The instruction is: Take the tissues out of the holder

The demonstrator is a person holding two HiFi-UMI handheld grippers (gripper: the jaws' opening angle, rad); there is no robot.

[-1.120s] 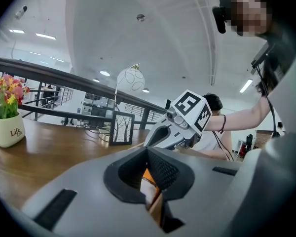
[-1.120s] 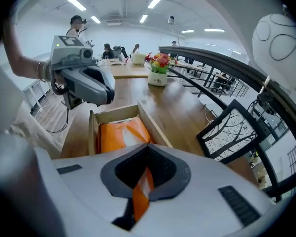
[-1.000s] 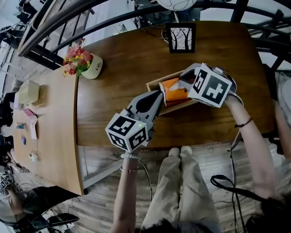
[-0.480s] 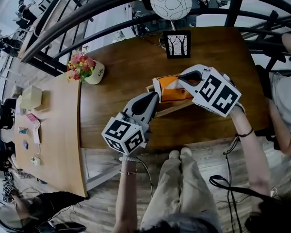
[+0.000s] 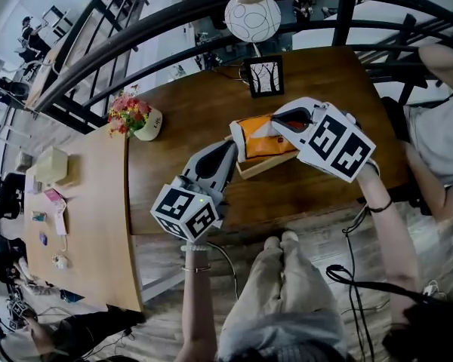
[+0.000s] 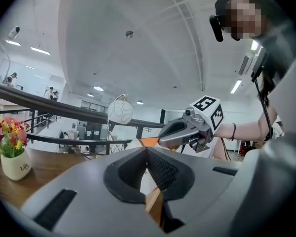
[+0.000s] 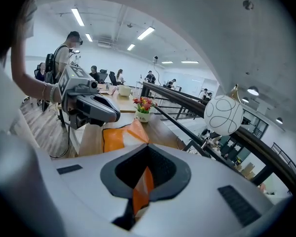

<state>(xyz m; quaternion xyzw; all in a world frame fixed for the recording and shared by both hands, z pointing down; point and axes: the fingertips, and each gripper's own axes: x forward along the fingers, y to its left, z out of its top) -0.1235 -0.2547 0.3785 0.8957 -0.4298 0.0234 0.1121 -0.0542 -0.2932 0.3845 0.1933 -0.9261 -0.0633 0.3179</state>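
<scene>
An orange and white tissue pack (image 5: 260,136) stands tilted up above a low wooden holder (image 5: 251,166) on the dark wood table (image 5: 189,111). My right gripper (image 5: 276,121) is shut on the pack's upper right end; the right gripper view shows the orange wrapper (image 7: 142,184) pinched between the jaws and the rest of the pack (image 7: 116,135) beyond. My left gripper (image 5: 232,149) is shut on the holder's left edge, with wood (image 6: 153,201) showing between its jaws. Past the left jaws, the pack's tip (image 6: 149,142) and the right gripper (image 6: 180,131) are visible.
A flower pot (image 5: 136,115) stands at the table's left corner and a framed picture (image 5: 263,76) at its far edge. A round lamp (image 5: 252,13) hangs by the black railing. A lighter table (image 5: 83,202) adjoins on the left. A person's arm (image 5: 438,59) is at the right.
The right gripper has raised the tissue pack from lying in the holder to tilted above it. The left gripper has stayed shut on the holder's edge.
</scene>
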